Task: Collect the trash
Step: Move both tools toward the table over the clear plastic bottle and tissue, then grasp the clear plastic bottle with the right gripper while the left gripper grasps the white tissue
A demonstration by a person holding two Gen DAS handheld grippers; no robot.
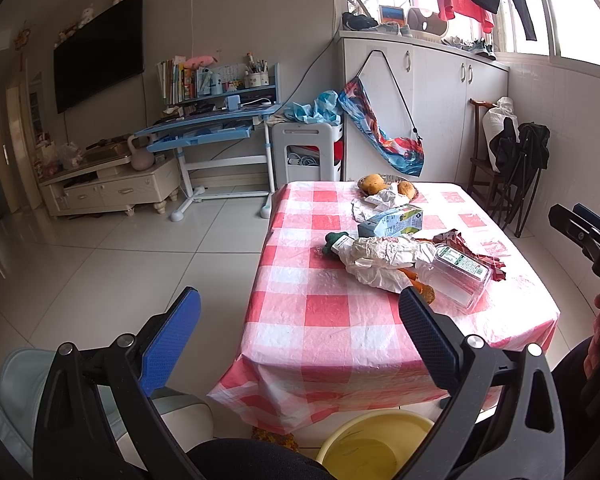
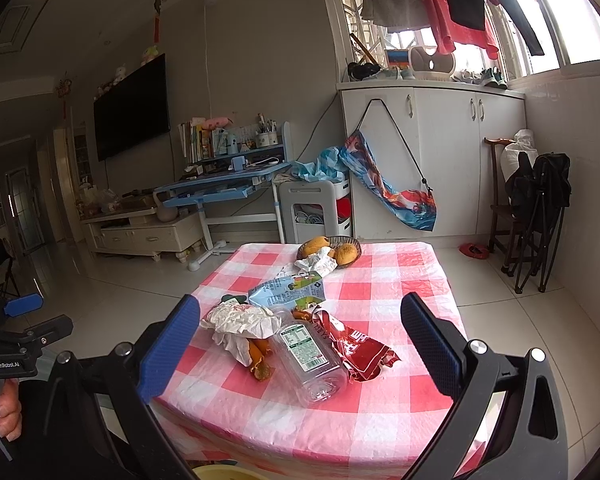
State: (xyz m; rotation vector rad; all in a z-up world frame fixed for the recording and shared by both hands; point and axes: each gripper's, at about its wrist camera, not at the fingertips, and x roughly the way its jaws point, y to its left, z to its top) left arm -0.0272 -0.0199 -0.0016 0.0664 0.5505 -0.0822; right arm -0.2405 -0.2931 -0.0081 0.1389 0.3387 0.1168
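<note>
— How do the tongs stand?

— Both spread wide, nothing between the fingers. The left gripper [image 1: 300,332] hangs off the table's [image 1: 332,344] near left corner, above a yellow bin [image 1: 364,444] on the floor; the right gripper [image 2: 300,344] is over the near edge.

— And the trash?

— Piled mid-table: a clear bottle [image 2: 308,352] on its side, crumpled paper [image 2: 240,320] just left of it, a red wrapper [image 2: 360,348] to its right, a carton [image 2: 288,290] behind. Orange peel [image 2: 260,360] pokes from under the paper.

— The hands?

— A thumb [image 2: 8,412] shows on the left handle — each gripper held level, pointing across the table, touching nothing.
</note>
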